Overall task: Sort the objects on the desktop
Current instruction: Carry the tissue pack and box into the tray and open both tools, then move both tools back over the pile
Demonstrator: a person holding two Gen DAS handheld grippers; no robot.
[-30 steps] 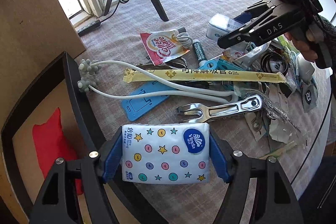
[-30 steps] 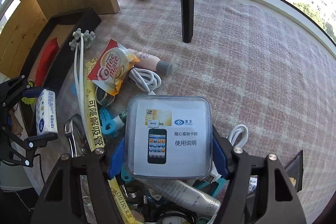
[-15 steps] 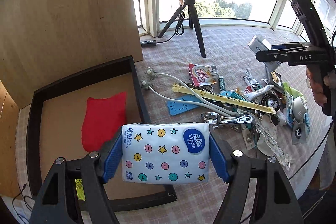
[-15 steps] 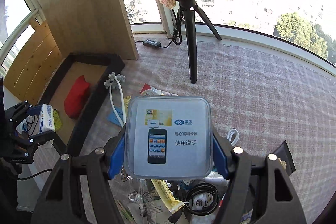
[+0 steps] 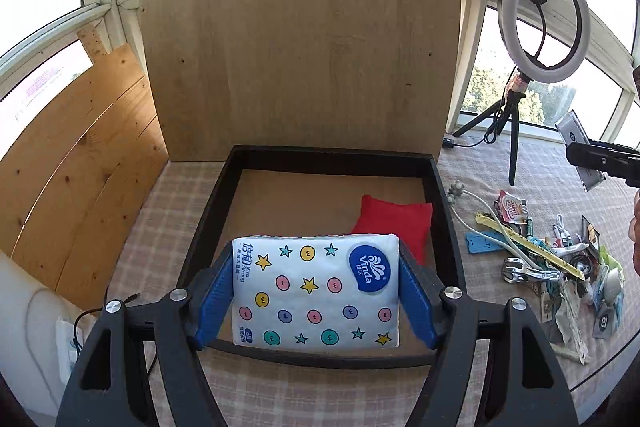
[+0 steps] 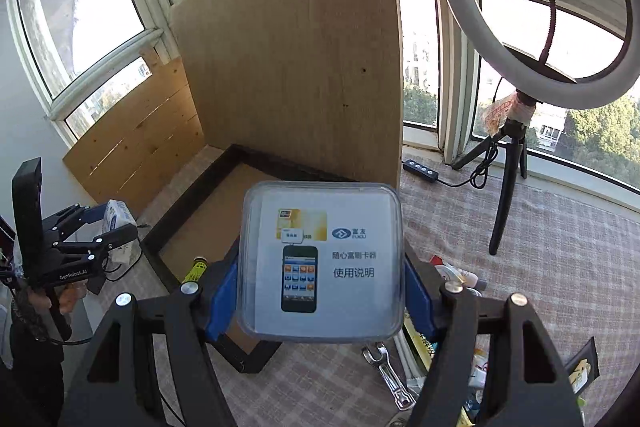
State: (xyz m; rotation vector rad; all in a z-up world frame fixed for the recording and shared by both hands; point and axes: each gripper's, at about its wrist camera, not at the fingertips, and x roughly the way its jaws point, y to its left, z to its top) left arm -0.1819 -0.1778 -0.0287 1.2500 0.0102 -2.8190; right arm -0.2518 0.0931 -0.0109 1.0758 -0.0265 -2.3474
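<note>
Clamping a white "Vinda" tissue pack (image 5: 316,291) printed with stars and dots: left gripper (image 5: 316,297), lower centre, over black-framed tray (image 5: 208,211). Pinching clear plastic box (image 6: 322,263) with phone-picture leaflet: right gripper (image 6: 320,291); small print unreadable.

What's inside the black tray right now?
Inside the black tray: a red pouch and a yellow shuttlecock. The tissue pack in the left gripper hides the tray's near part.
</note>
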